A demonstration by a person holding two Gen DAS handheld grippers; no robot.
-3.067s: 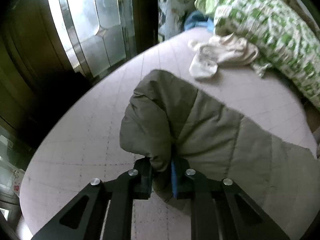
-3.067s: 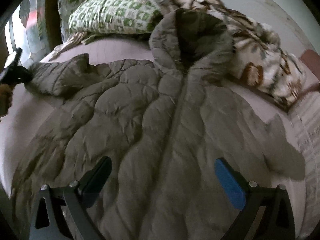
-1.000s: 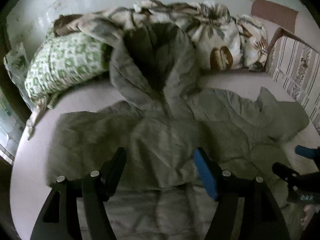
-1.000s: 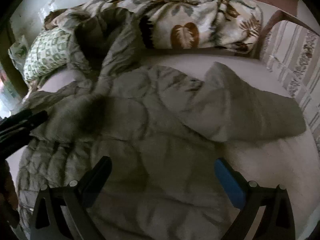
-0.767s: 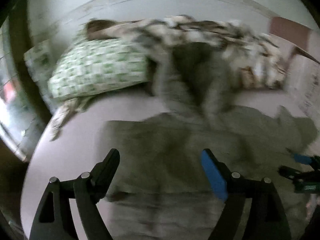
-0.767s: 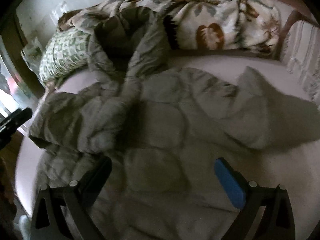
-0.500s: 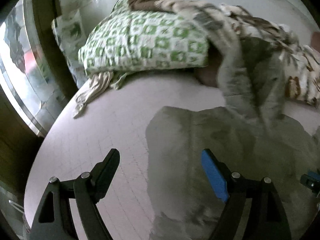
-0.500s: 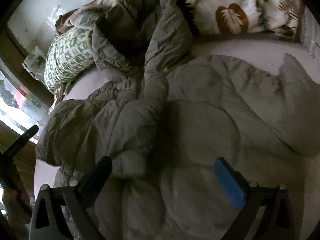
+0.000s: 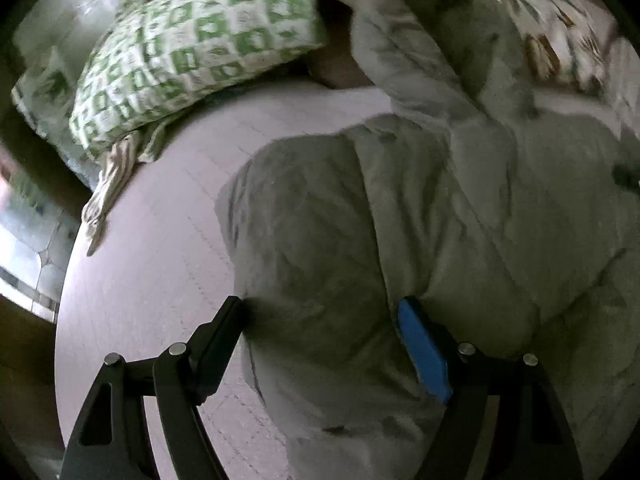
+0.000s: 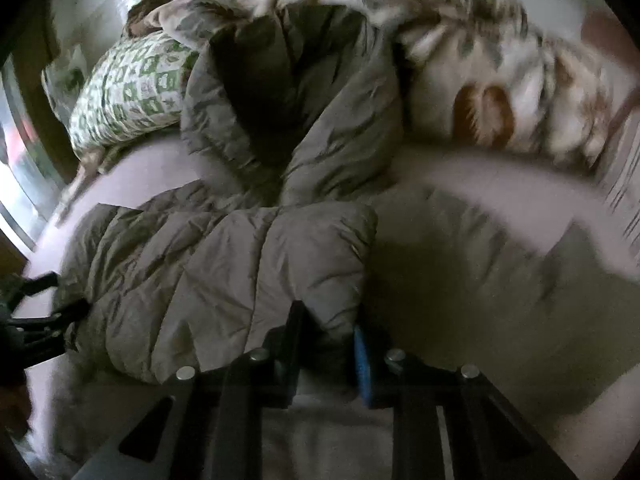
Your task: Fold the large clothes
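Pink bed holds big gray coat mid-frame. Right gripper pinches folded sleeve end. Left gripper wide, straddles coat's left edge. Puffy cloth may slip out, undoing fold.

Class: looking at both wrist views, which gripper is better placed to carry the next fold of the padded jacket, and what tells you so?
Probably the right gripper: it is shut on the jacket. The left gripper is open, merely straddling the jacket's edge.
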